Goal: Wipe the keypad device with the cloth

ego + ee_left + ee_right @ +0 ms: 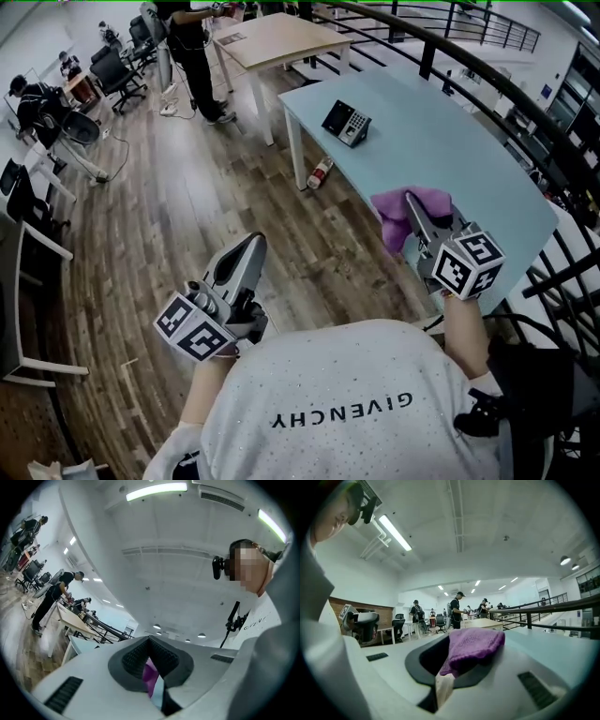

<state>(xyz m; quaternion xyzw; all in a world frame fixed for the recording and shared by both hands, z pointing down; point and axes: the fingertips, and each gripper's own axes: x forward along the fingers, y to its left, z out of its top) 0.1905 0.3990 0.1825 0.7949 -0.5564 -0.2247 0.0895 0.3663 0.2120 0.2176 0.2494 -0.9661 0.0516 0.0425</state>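
The black keypad device [345, 122] stands tilted near the far left corner of the light blue table [441, 141]. My right gripper [414, 208] is raised over the table's near end, well short of the device, and is shut on a purple knitted cloth [396, 225]. In the right gripper view the cloth [476, 646] bunches out over the tips of that gripper [461, 657]. My left gripper [242, 264] hangs over the wooden floor to the table's left. Its jaws meet at the tip [150, 641] with nothing held; purple and pale blue show through the slit below.
A red-and-white canister [320, 172] lies on the floor under the table's left edge. A black railing [525, 103] runs along the table's right side. Beyond stand a wooden table [281, 37], a person [192, 47] and office chairs [112, 70].
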